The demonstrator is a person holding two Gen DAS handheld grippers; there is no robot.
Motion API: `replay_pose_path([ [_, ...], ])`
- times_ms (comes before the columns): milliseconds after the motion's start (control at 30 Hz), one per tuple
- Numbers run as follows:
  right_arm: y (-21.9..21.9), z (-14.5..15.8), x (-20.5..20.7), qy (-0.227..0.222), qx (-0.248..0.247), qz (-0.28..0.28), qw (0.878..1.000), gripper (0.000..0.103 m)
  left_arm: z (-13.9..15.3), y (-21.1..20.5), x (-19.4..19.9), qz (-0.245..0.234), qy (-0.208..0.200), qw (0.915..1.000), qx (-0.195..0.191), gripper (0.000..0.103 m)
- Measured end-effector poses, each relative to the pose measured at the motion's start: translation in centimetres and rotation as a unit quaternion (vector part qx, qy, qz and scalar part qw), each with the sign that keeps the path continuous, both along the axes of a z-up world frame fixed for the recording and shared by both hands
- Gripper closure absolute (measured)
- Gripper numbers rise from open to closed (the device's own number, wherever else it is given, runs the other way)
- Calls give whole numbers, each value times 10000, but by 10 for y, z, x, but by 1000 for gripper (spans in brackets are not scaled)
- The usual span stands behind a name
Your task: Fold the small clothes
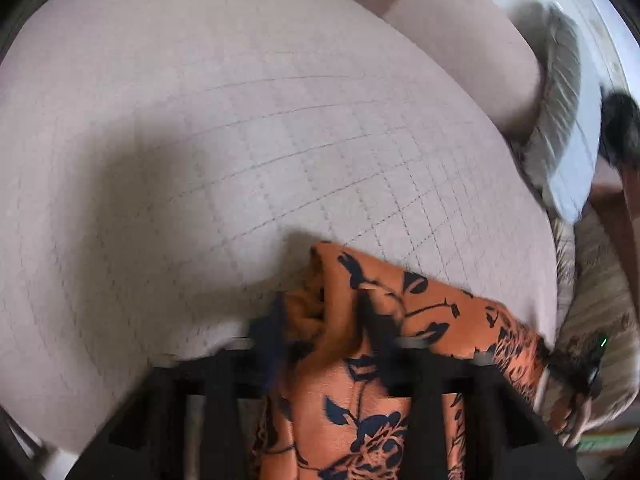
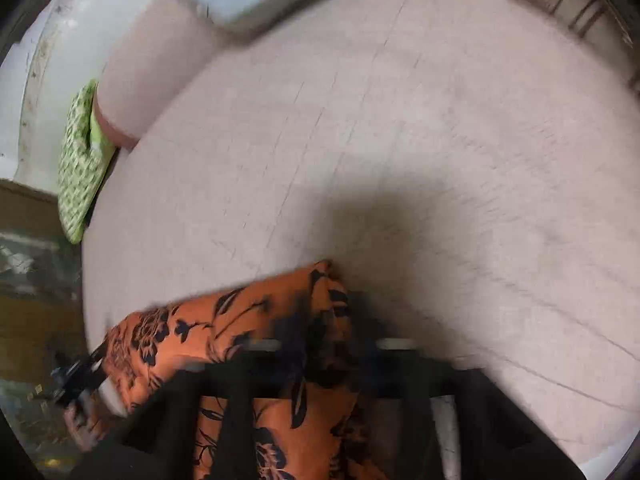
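Note:
An orange garment with a dark floral print [image 1: 432, 312] hangs stretched between my two grippers above a pale checked bed sheet [image 1: 240, 140]. My left gripper [image 1: 320, 328] is shut on one bunched end of it. My right gripper [image 2: 324, 320] is shut on the other end [image 2: 248, 320]. In each view the cloth runs sideways to the other gripper: the right gripper at the right edge of the left wrist view [image 1: 576, 364], the left gripper at the lower left of the right wrist view [image 2: 80, 380]. The fingertips are blurred and partly hidden by cloth.
A pink pillow [image 1: 472, 48] lies at the head of the bed. A green patterned cloth [image 2: 80, 160] hangs at the bed's edge. A grey-blue folded blanket [image 1: 556, 120] lies beside the pillow. A striped beige cover [image 1: 600, 320] lies at the right.

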State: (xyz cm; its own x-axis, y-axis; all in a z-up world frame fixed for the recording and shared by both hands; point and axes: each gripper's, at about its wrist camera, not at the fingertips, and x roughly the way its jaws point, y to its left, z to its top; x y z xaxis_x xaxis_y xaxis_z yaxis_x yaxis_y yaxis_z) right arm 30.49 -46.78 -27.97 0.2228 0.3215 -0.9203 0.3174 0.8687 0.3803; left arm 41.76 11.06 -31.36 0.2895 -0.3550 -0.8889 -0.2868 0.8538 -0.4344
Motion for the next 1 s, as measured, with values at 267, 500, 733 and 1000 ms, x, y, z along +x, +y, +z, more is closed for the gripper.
replay_pose_path([
  [267,-10,56,12,-913,-332,-219,9950,97,47,28,4,235,-1008,9943,-268,89],
  [500,0,-14,36,-245,-727,0,9970,89,-9,13,28,57,-386,9985,396,78],
  [733,12,51,-39,-959,-508,-281,9937,54,30,13,-35,263,-633,9957,623,48],
  [1000,89,78,-147,-1139,253,546,9917,53,24,-21,-145,407,-344,9969,578,48],
])
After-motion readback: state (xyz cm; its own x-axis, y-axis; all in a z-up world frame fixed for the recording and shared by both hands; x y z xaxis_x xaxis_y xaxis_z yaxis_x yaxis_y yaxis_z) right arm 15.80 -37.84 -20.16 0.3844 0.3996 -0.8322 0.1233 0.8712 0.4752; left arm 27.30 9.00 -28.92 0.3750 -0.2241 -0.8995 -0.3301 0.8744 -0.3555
